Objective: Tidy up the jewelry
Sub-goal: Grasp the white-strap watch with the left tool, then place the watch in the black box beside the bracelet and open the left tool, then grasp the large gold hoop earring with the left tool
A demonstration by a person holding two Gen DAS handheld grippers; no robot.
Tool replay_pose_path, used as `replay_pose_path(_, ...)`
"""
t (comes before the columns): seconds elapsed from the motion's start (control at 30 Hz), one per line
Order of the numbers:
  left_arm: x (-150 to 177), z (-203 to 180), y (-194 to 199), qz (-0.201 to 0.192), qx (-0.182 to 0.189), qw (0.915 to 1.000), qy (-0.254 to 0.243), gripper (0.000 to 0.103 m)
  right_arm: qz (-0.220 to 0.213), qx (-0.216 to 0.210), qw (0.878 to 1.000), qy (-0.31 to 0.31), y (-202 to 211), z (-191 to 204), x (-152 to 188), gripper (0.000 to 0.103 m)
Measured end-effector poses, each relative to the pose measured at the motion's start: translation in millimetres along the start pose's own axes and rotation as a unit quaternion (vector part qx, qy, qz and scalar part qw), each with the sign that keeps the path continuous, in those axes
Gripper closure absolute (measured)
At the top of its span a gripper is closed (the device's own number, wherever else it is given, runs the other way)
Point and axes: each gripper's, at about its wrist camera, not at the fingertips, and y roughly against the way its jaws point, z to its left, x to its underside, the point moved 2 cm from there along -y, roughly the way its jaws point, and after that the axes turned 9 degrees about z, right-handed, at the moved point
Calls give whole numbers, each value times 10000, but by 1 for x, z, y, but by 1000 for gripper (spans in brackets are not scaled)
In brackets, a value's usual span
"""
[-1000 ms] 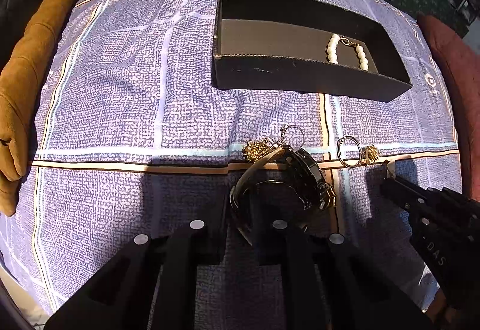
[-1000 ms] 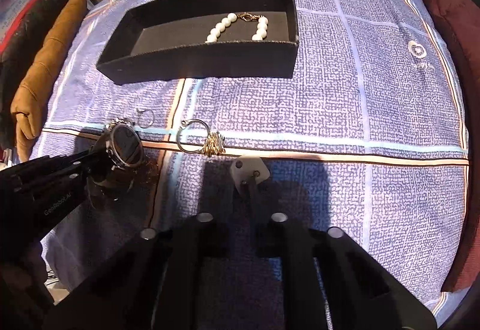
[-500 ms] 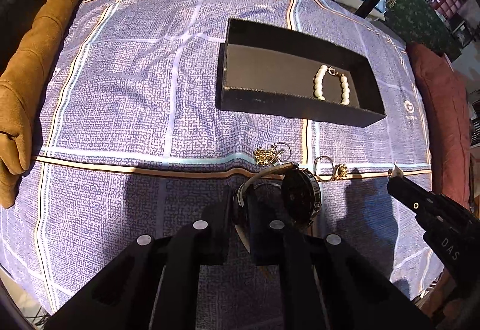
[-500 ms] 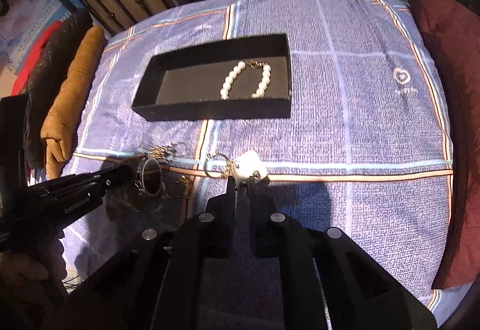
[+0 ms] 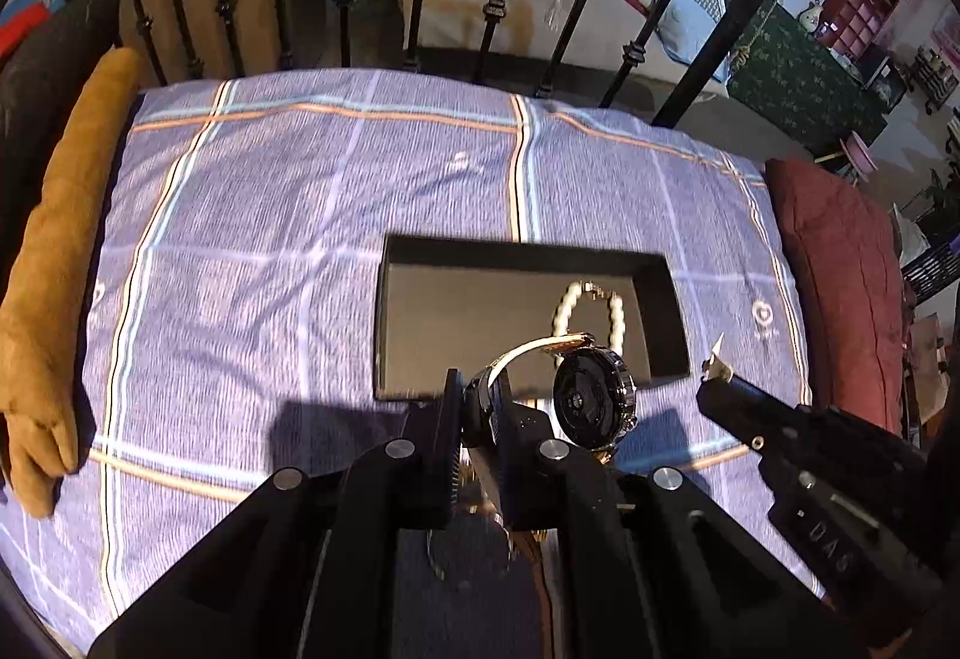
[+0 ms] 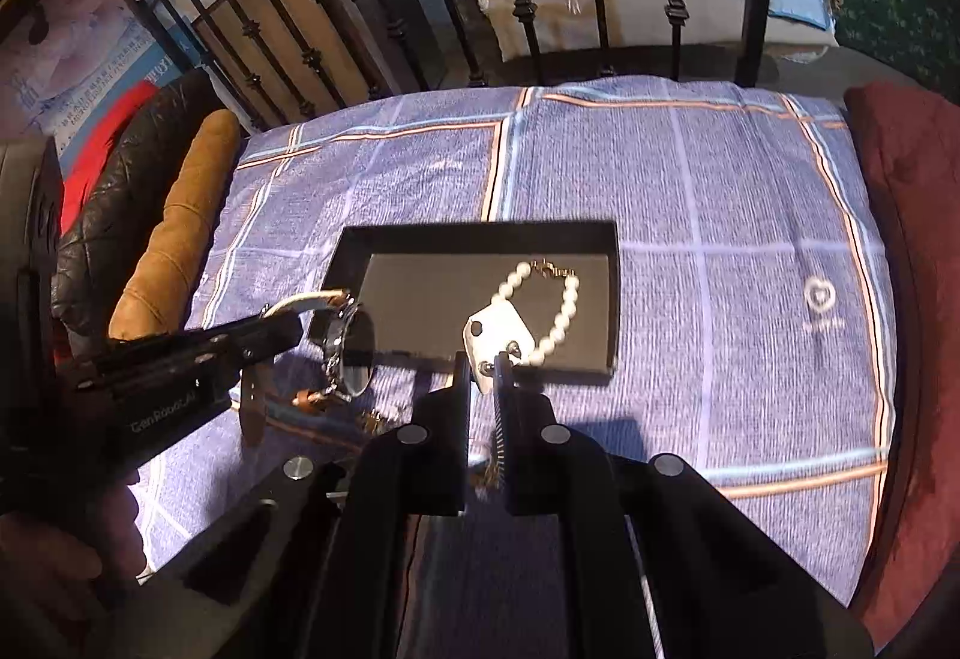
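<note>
My left gripper [image 5: 480, 401] is shut on the strap of a wristwatch [image 5: 591, 401], whose round dark case hangs to the right of the fingers. It hangs above the near edge of a black tray [image 5: 516, 254]. A pearl bracelet [image 5: 561, 311] lies in the right half of that tray. My right gripper [image 6: 483, 365] is shut on a small white earring card [image 6: 498, 335] with dark studs, held over the tray's [image 6: 480, 239] front wall near the pearl bracelet [image 6: 564, 311]. The left gripper [image 6: 270, 329] and watch [image 6: 351, 353] show at the left of the right wrist view.
The tray rests on a purple plaid bedspread [image 5: 270, 239]. An ochre cushion [image 5: 54, 299] lies along its left side, a dark red cushion [image 5: 840, 287] along its right. A black iron bed rail [image 5: 498, 5] stands behind. Blurred gold pieces [image 6: 372, 419] lie on the bedspread beneath the grippers.
Both grippers have risen off the bedspread, the left with the watch and the right with the card, and tipped up toward the tray. The rings and gold pieces stayed below.
</note>
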Motion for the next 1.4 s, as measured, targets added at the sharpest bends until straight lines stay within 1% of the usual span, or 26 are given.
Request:
replay_pose_path(0.1, -17, -4, -7, -73, -66, 9999, -84, 93, -13, 74, 9999, 81, -11, -2, -13, 95)
replay_pose_path(0.2, -32, -7, -18, -44, -148, 9998, -98, 92, 26, 121, 9998, 139, -25, -7, -26, 95)
replay_pose_path(0.27, -38, -7, -28, 65, -158, 9998, -32, 86, 71, 236, 9996, 153, -34, -11, -32, 95)
replay_pose_path(0.3, -40, -6, -32, 118, -136, 9998, 11, 81, 85, 283, 9995, 146, -37, -13, -34, 95)
replay_pose_path(0.33, -42, -6, -35, 138, -153, 9998, 26, 64, 104, 323, 9993, 130, -40, -16, -36, 94)
replay_pose_path(0.4, -43, -5, -39, 128, -317, 9994, 39, 42, 195, 366, 9991, 97, -48, -20, -38, 92)
replay_pose_path(0.43, -43, -4, -40, 91, -341, 9994, 47, 42, 270, 395, 9988, 54, -52, -23, -39, 91)
replay_pose_path(0.5, -42, 0, -41, 109, -382, 9992, 53, 41, 283, 329, 9991, -30, -53, -27, -39, 91)
replay_pose_path(0.53, -41, 3, -41, 130, -436, 9989, 74, 39, 285, 319, 9991, -46, -53, -29, -38, 91)
replay_pose_path(0.6, -36, 10, -40, 161, -456, 9988, 107, 37, 321, 279, 9991, -66, -51, -31, -33, 84)
replay_pose_path(0.63, -32, 14, -39, 189, -478, 9986, 110, 36, 331, 303, 9990, -78, -49, -31, -31, 65)
replay_pose_path(0.67, -27, 17, -38, 243, -533, 9982, 111, 35, 333, 340, 9988, -93, -47, -31, -26, 42)
replay_pose_path(0.7, -22, 20, -37, 283, -589, 9978, 118, 33, 309, 346, 9989, -99, -44, -31, -22, 37)
replay_pose_path(0.77, -7, 26, -35, 350, -633, 9973, 155, 32, 284, 305, 9991, -84, -36, -31, -8, 36)
replay_pose_path(0.9, 28, 34, -35, 623, -600, 9958, 296, 32, 485, 252, 9985, -88, -33, -28, 23, 36)
replay_pose_path(0.97, 47, 34, -38, 790, -534, 9949, 314, 32, 618, 203, 9978, -99, -36, -25, 39, 41)
replay_pose_path(1.03, 65, 31, -43, 916, -504, 9942, 270, 32, 728, 245, 9970, -34, -42, -20, 53, 45)
replay_pose_path(1.1, 80, 27, -50, 1072, -448, 9931, 146, 32, 806, 260, 9964, 23, -48, -14, 61, 46)
replay_pose_path(1.17, 88, 25, -56, 1064, -584, 9926, 83, 32, 831, 228, 9963, 37, -54, -9, 67, 46)
replay_pose_path(1.2, 90, 24, -59, 1084, -562, 9925, 77, 32, 831, 229, 9963, 48, -56, -7, 67, 46)
replay_pose_path(1.27, 91, 25, -64, 1116, -558, 9921, 103, 32, 839, 227, 9962, 73, -62, -2, 67, 47)
replay_pose_path(1.33, 90, 28, -68, 1092, -646, 9919, 90, 32, 837, 234, 9962, 75, -67, 0, 65, 50)
replay_pose_path(1.4, 89, 30, -71, 1077, -723, 9915, 88, 32, 850, 260, 9960, 67, -73, 1, 63, 50)
